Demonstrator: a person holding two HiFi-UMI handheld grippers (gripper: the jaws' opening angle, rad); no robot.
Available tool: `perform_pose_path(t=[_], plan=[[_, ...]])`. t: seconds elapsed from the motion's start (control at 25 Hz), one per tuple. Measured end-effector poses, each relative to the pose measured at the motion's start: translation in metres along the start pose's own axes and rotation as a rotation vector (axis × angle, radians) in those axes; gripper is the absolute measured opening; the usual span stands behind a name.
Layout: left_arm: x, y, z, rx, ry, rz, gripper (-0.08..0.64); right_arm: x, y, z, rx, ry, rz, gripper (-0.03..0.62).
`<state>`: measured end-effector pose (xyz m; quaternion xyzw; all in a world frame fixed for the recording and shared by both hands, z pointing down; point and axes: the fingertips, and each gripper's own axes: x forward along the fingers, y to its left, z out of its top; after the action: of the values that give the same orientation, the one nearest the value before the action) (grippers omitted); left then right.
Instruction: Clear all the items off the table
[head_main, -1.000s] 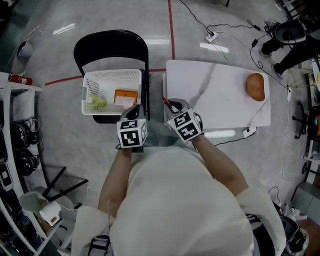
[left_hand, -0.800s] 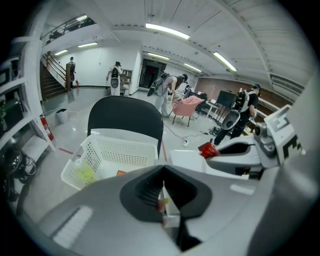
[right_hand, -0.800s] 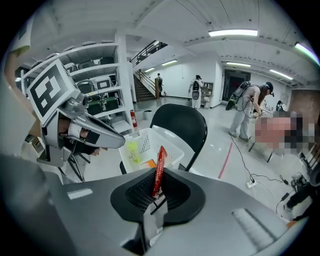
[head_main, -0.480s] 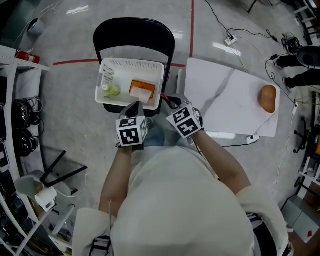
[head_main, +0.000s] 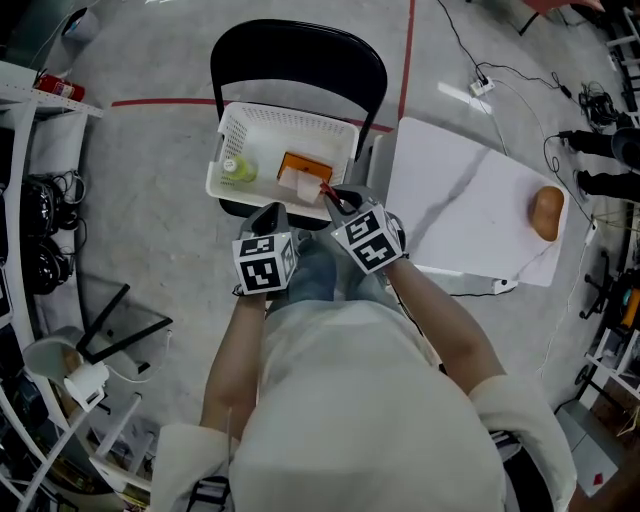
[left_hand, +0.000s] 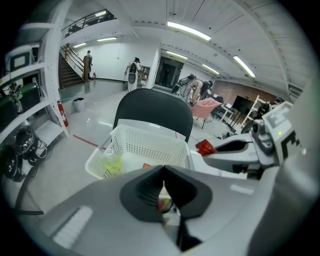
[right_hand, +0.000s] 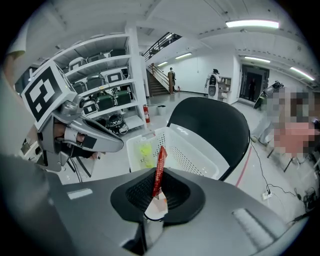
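1. My right gripper (head_main: 334, 200) is clenched on a thin red packet (right_hand: 159, 167). The jaws pinch its lower end, so most of it stands up above them, clear of the tool.
2. I hold the packet over the near edge of the basket (head_main: 285, 115), which sits on the chair (head_main: 300, 50) just beside the table (head_main: 460, 190). I judge this is where it should drop, since the basket is taking what comes off the table.
3. My left gripper (head_main: 268, 212) has its jaws pressed together with nothing between them. It hangs just beside the right one at the basket's near rim. It carries no load, so I take it as standing by, not working.
4. A green bottle (head_main: 237, 168) and an orange box (head_main: 303, 167) already lie in the basket, apart from each other, leaving room for the packet.
5. A brown lump (head_main: 546, 213) lies alone near the table's far corner, well apart from both tools. The clearing is not yet done.
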<state>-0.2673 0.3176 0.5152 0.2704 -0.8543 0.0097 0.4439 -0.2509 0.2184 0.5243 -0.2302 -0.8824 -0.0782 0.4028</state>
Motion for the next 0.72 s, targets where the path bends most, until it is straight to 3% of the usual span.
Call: perform_pose_path(t=[0.72], plan=[[0.043, 0.059, -0.012, -0.079, 0.064, 0.025, 0.008, 0.084, 0.015, -0.007, 0.03, 0.115, 0.08, 0.021]])
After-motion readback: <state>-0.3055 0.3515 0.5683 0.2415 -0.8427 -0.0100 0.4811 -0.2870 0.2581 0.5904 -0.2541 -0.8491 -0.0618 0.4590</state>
